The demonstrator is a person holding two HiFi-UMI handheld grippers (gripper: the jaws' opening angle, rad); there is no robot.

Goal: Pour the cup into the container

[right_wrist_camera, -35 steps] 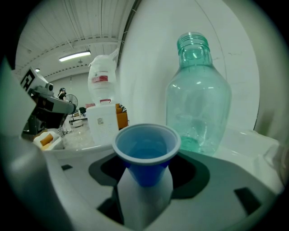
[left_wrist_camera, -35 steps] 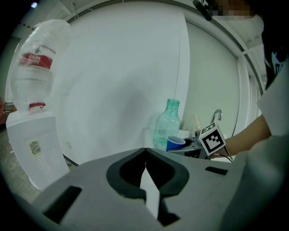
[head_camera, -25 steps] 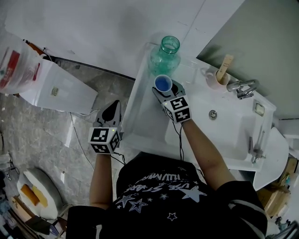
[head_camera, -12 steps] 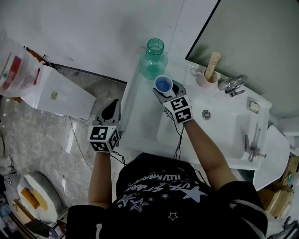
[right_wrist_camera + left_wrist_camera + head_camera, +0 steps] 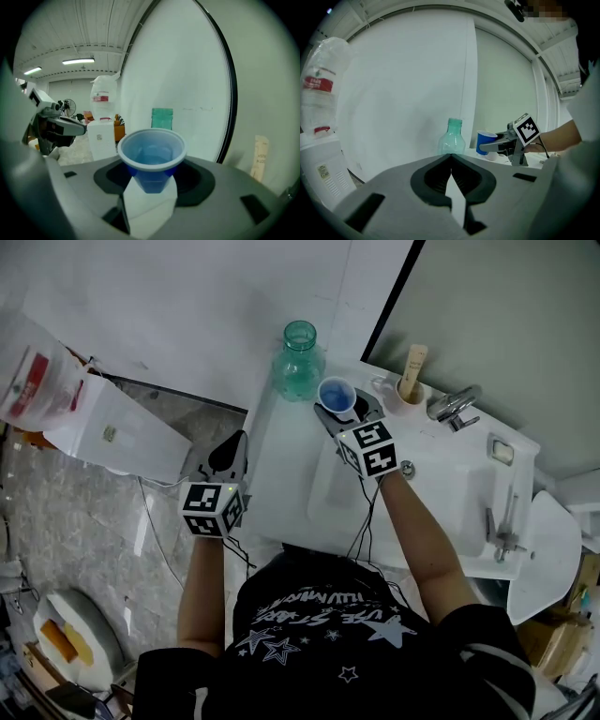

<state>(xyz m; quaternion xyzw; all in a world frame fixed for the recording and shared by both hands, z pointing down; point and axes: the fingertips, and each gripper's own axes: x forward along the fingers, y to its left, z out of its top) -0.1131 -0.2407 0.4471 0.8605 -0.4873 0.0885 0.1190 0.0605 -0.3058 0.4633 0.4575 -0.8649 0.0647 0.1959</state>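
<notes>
Right gripper point(image 5: 345, 411) was found about half spread, with its pads pinched on the lower sides of a blue cup point(image 5: 336, 393). The cup was held upright, rim up, above the white counter point(image 5: 281, 474). It was kept just beside the teal bottle point(image 5: 299, 362), on that bottle's right, and no contact between the two could be seen. The bottle was stood at the back edge of the counter with its mouth uncovered.

Left gripper point(image 5: 451, 159) was held off the counter's left edge, over the floor. Its jaws were pressed together and nothing was caught between them.

On the cup's other side, a mug point(image 5: 405, 395) with a pale stick in it was parked close by, and a faucet point(image 5: 453, 407) was set just past that. A white box point(image 5: 112, 427) with a plastic bag point(image 5: 33, 371) on top was stood well off to the left.

Tbh the cup's inside was only seen as pale blue, so it couldn't be told whether anything was in it. Its base was hidden by the jaws.
</notes>
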